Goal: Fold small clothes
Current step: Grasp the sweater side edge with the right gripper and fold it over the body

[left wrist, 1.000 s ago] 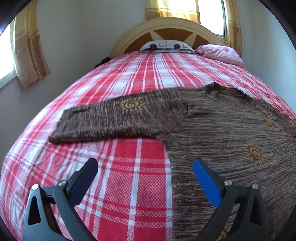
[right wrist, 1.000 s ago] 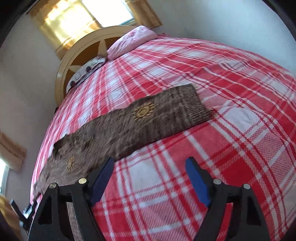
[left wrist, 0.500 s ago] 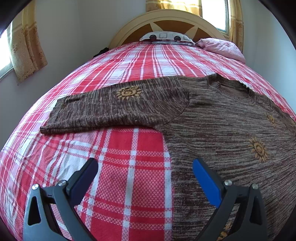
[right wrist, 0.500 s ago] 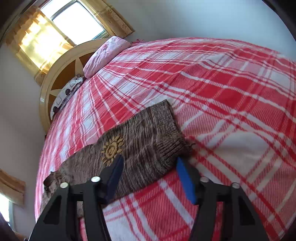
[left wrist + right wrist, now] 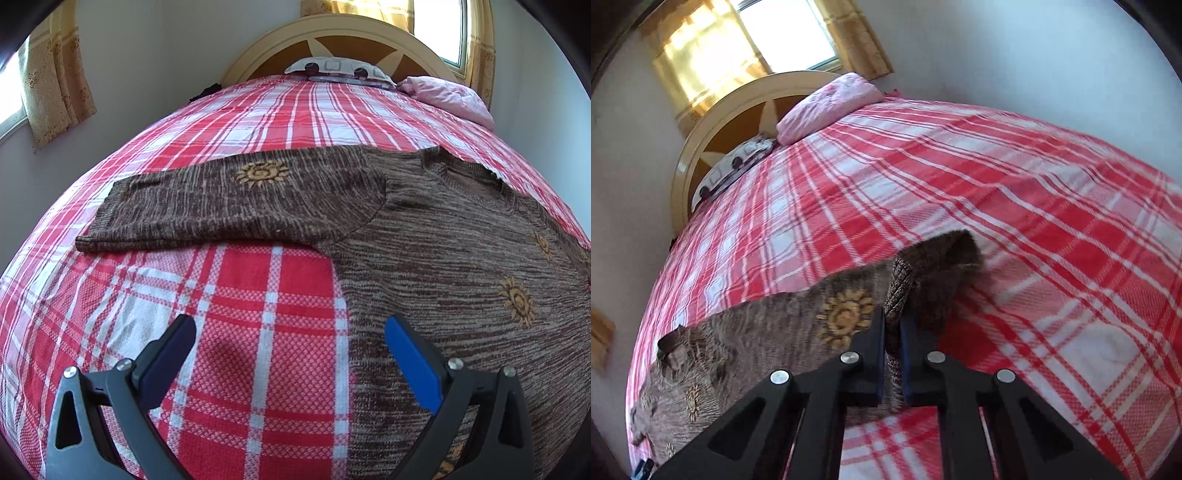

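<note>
brown sweater [image 5: 424, 236] lies flat on the bed [image 5: 258, 110] for folding; right gripper [image 5: 893, 325] has just clamped its sleeve cuff [image 5: 938, 273], left gripper [image 5: 290, 345] gapes empty nearby.

A brown knitted sweater [image 5: 461, 258] with pale streaks and gold sun motifs lies spread flat on the bed. One sleeve [image 5: 229, 206] stretches out flat, well ahead of the left gripper's open jaws, while the body runs under and beyond their right-hand finger. The other sleeve's ribbed cuff [image 5: 934, 273] is pinched between the right gripper's closed jaws, lifted and bunched just ahead of them.
</note>
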`<state>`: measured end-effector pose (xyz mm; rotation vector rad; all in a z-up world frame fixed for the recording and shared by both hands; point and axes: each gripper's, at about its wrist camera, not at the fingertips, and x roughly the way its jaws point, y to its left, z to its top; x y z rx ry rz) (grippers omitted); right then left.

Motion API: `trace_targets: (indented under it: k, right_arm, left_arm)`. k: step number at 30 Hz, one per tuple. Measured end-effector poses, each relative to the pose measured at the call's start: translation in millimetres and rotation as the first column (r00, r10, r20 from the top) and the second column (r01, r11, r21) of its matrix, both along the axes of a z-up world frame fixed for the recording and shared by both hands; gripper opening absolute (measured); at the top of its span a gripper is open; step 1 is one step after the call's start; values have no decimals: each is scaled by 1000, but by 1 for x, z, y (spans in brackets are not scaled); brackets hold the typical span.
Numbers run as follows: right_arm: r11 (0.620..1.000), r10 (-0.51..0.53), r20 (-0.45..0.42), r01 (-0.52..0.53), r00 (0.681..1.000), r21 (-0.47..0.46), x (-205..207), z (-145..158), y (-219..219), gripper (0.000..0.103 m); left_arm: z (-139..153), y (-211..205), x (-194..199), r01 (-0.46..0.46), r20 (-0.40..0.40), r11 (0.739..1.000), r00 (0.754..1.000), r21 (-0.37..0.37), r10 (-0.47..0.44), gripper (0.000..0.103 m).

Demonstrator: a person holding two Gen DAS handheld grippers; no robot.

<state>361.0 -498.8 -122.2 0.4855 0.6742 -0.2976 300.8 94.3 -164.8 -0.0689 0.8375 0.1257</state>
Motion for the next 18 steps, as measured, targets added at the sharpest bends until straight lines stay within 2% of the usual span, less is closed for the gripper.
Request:
trace_targets:
  k: [8,12,18]
  right_arm:
    - [977,181,25,-177,983,-119,22,32,72,4]
    - [949,282,33,-273,959,-157,31,44,116,4]
    - [879,436,3,-425,900,-218,42,44,194,4]
  left_arm:
    - [-2,1,1,-9,-11,1000,1000,-2,9,103]
    - [-3,2,2,-16,-18,1000,1000,0,16,103]
    - [-5,5,4,-29,-26,1000,999,-1,29,103]
